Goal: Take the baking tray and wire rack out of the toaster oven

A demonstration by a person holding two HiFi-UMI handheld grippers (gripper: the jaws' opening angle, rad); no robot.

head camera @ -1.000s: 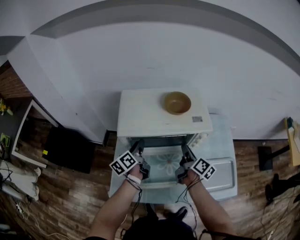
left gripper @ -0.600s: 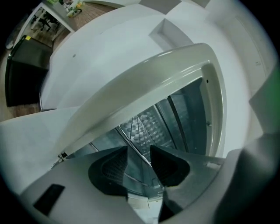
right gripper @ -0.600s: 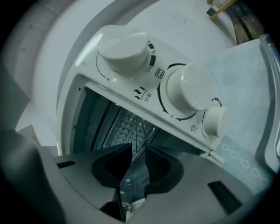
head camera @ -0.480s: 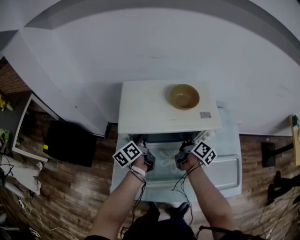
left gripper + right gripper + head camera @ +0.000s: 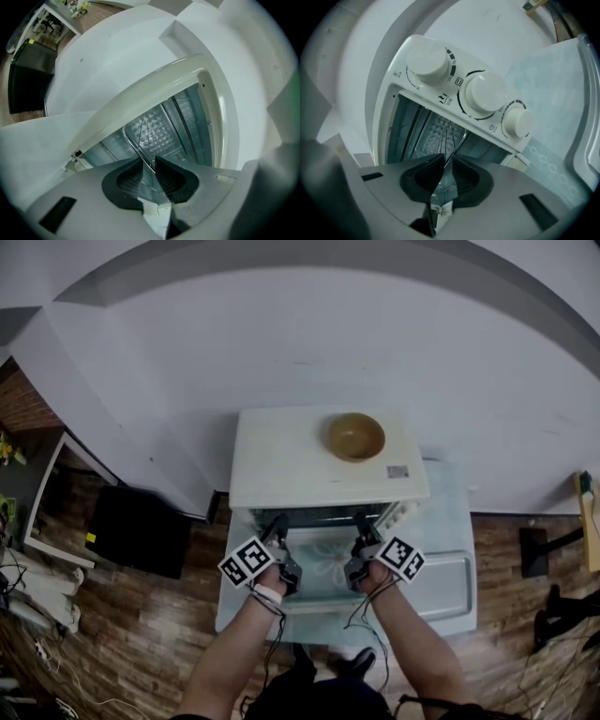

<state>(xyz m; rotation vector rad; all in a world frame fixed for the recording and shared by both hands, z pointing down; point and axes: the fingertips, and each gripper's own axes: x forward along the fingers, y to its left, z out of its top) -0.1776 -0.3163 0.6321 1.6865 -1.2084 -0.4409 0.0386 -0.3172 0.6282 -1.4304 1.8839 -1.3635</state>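
Since the rack is a broad, light frame that would likely tilt or jam if drawn by one side, the person takes its front wire at two places at once. The left gripper is at the left of the mouth of the oven and the right gripper is at the right, below the knobs. Both sets of jaws have just been closing, and each gripper view shows them drawn narrow with the front wire pinched between the pads, so both grippers appear clamped on the rack. The rack itself sits inside the oven, its front edge at the opening. The door lies folded down toward the table's front edge, which leaves a level path for the pull. Both grippers reach in over it, pointing nearly level, probably so that the rack slides straight along its guides. Behind the wires is a dimpled metal face; I cannot tell whether that is the baking tray or the oven's lining. A bowl stands on the oven's top toward its back right corner, so the pull should be gentle. A pale tray lies flat by the right edge of the table, beside the door.
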